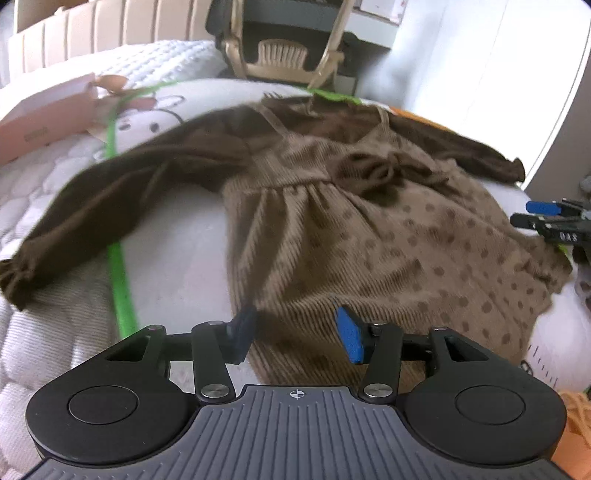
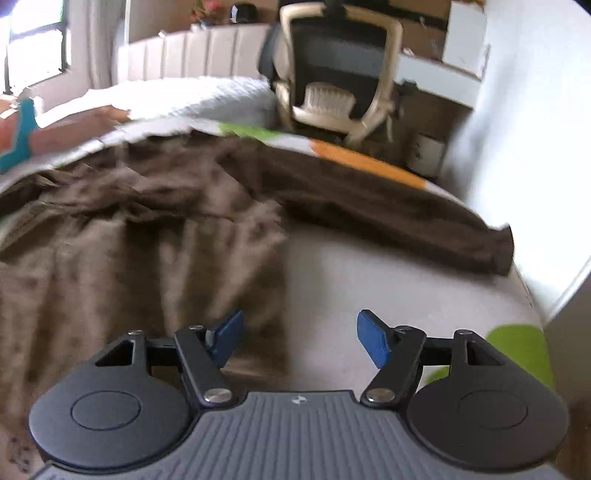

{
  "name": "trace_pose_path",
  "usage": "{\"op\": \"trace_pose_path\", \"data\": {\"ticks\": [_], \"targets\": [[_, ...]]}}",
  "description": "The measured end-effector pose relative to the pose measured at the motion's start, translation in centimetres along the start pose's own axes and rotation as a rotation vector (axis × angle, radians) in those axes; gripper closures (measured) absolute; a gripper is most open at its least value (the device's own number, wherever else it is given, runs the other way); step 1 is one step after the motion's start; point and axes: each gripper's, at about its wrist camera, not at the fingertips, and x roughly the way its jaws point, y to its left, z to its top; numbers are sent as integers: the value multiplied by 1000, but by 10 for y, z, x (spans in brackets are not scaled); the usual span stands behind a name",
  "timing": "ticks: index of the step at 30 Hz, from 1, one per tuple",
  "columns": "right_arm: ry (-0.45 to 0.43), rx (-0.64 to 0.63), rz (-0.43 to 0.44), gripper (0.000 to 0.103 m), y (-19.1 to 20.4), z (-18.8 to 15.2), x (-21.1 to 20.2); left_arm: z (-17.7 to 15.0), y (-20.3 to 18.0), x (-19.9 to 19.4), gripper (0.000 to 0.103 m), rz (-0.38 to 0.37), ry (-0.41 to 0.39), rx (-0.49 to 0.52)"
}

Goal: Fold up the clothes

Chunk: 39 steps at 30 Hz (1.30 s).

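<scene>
A small dress [image 1: 369, 240] lies face up on the white mattress [image 1: 177, 277], with a tan dotted corduroy skirt, a dark brown bow [image 1: 376, 173] and dark brown sleeves spread out to both sides. My left gripper [image 1: 295, 334] is open just above the skirt's hem, and its blue pads grip nothing. My right gripper [image 1: 550, 218] shows at the right edge, beside the skirt. In the blurred right wrist view, the right gripper [image 2: 301, 341] stands open over the skirt's [image 2: 129, 240] right edge and bare mattress [image 2: 369, 280]. The right sleeve [image 2: 388, 210] stretches away beyond it.
A beige office chair [image 1: 284, 55] stands past the bed's far edge, with a padded headboard [image 1: 92, 26] to its left. A pink box [image 1: 44, 114] lies at the far left of the bed. A green stripe [image 1: 120, 280] crosses the mattress. The bed's right edge [image 2: 524, 280] drops off near a white wall.
</scene>
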Motion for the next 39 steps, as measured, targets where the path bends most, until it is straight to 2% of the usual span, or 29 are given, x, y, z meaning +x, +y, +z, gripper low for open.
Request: {"op": "trace_pose_path", "data": {"ticks": [1, 2, 3, 6, 10, 12, 14, 15, 17, 19, 20, 21, 23, 26, 29, 32, 34, 35, 36, 38, 39], "targets": [[13, -15, -31, 34, -3, -1, 6, -2, -2, 1, 71, 25, -10, 25], [9, -57, -90, 34, -3, -2, 11, -2, -3, 1, 84, 54, -21, 51], [6, -96, -146, 34, -3, -2, 15, -3, -2, 0, 87, 65, -25, 62], [-17, -72, -196, 34, -13, 8, 14, -3, 8, -3, 90, 74, -24, 49], [-25, 93, 81, 35, -17, 21, 2, -3, 17, -6, 94, 99, -25, 36], [11, 137, 184, 41, -12, 22, 6, -2, 20, -7, 97, 99, -25, 24], [59, 119, 205, 42, -3, 17, 16, -1, 23, -8, 97, 100, -26, 12], [69, 98, 186, 43, 1, 15, 21, -1, 25, -8, 97, 100, -27, 6], [65, 85, 169, 44, 4, 11, 27, 2, 28, -14, 97, 58, -52, -39], [52, 107, 179, 68, 3, 11, 26, 6, 30, -21, 88, 13, -83, -86], [47, 106, 180, 91, 4, 12, 25, 9, 29, -23, 83, -2, -99, -104], [43, 90, 158, 93, 6, 14, 25, 12, 29, -25, 77, -17, -116, -122], [20, 39, 104, 93, 11, 15, 24, 16, 22, -27, 69, -69, -140, -135], [7, -42, -31, 93, 11, 18, 28, 19, 8, -24, 47, -178, -148, -133], [8, -52, -122, 93, 2, 18, 29, 14, -8, -9, 45, -266, -88, -114], [-3, 76, -39, 92, -22, 13, 11, 5, -15, 6, 39, -294, -27, -109], [-16, 152, 55, 85, -30, 3, -8, -2, -13, 13, 36, -295, -15, -116], [-23, 180, 90, 77, -31, -3, -18, -5, -12, 12, 36, -301, -22, -114], [-21, 169, 98, 69, -29, -10, -26, -7, -11, 11, 36, -300, -24, -110], [-5, 131, 94, 62, -23, -25, -37, -9, -11, 9, 36, -288, -24, -93], [10, 104, 82, 61, -20, -33, -42, -10, -11, 7, 36, -277, -23, -73]]}}
